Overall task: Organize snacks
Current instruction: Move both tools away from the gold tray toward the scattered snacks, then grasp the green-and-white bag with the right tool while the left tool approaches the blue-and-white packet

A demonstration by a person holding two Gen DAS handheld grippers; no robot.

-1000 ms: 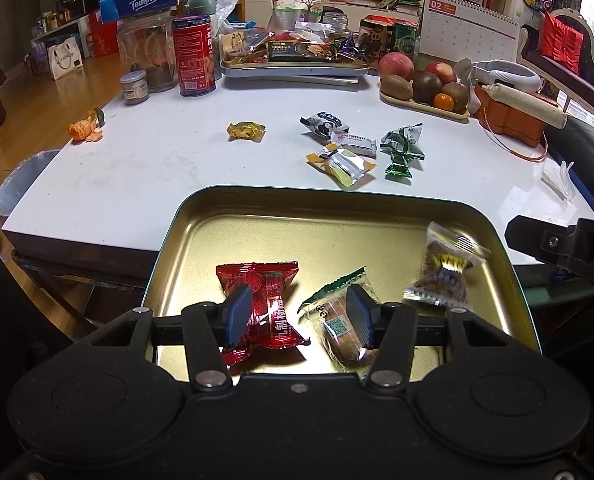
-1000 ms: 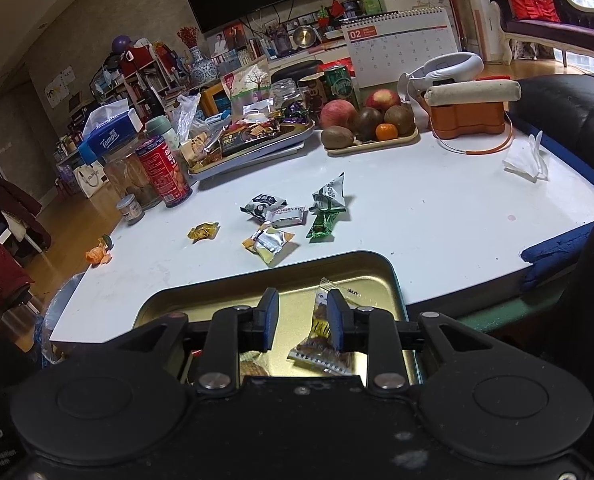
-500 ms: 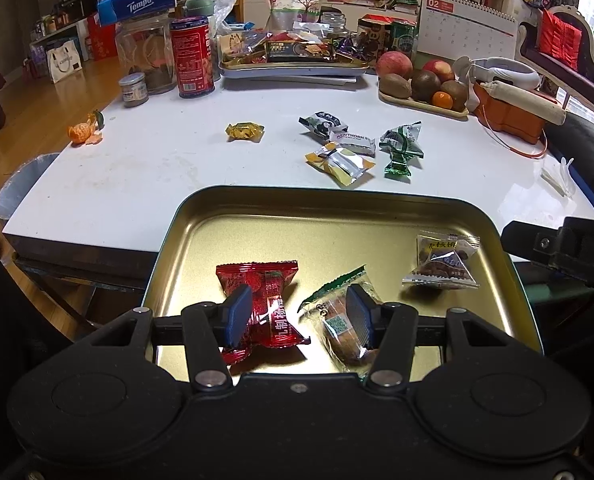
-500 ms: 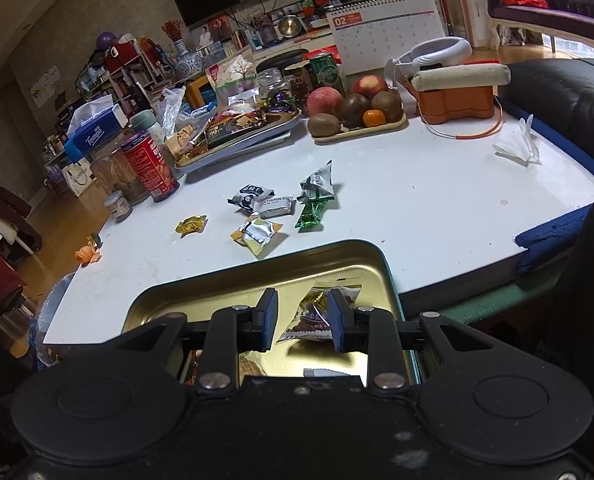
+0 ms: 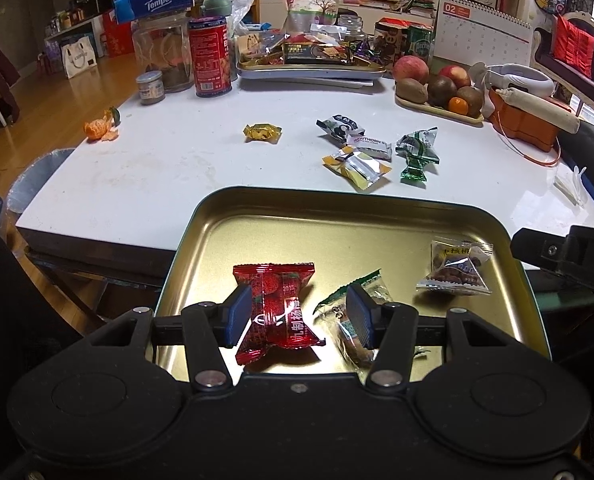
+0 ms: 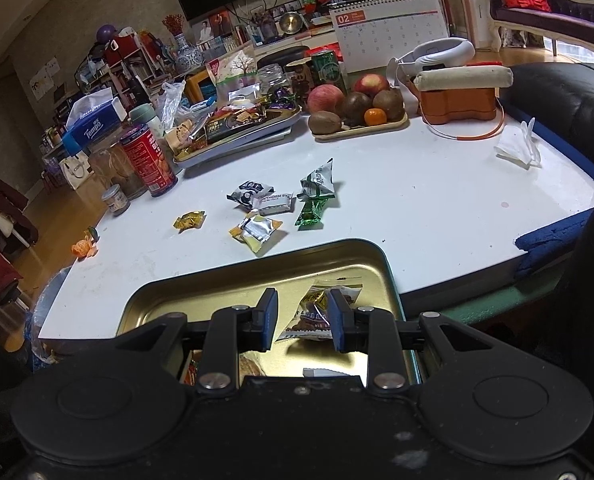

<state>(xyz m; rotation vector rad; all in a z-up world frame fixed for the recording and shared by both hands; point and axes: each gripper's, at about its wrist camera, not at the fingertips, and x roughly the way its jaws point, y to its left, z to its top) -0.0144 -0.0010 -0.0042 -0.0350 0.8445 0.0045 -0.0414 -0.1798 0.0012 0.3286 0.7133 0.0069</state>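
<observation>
A gold tin tray (image 5: 337,232) (image 6: 225,284) sits at the table's near edge. In it lie a red snack packet (image 5: 281,312), a clear green-edged packet (image 5: 353,320) and a clear packet of brown nuts (image 5: 457,268) (image 6: 317,312). My left gripper (image 5: 299,316) is open and hovers over the red packet. My right gripper (image 6: 301,320) is open above the nut packet, touching nothing. On the white table lie a gold candy (image 5: 262,133) (image 6: 189,221), a yellow-silver packet (image 5: 357,166) (image 6: 259,232), a green packet (image 5: 417,152) (image 6: 315,196), a hawthorn bar (image 5: 369,146) and a dark packet (image 5: 337,126).
At the back stand a red can (image 5: 209,56), a glass jar (image 5: 163,58) under a Tempo tissue box, a tray of sweets (image 5: 309,64), a fruit plate (image 5: 437,92), a calendar and an orange box (image 5: 525,120). A peeled mandarin (image 5: 99,130) lies at the left edge.
The right gripper has opened wider and let go of the nut packet, which now lies flat in the tray's right side. The left gripper has stayed put.
</observation>
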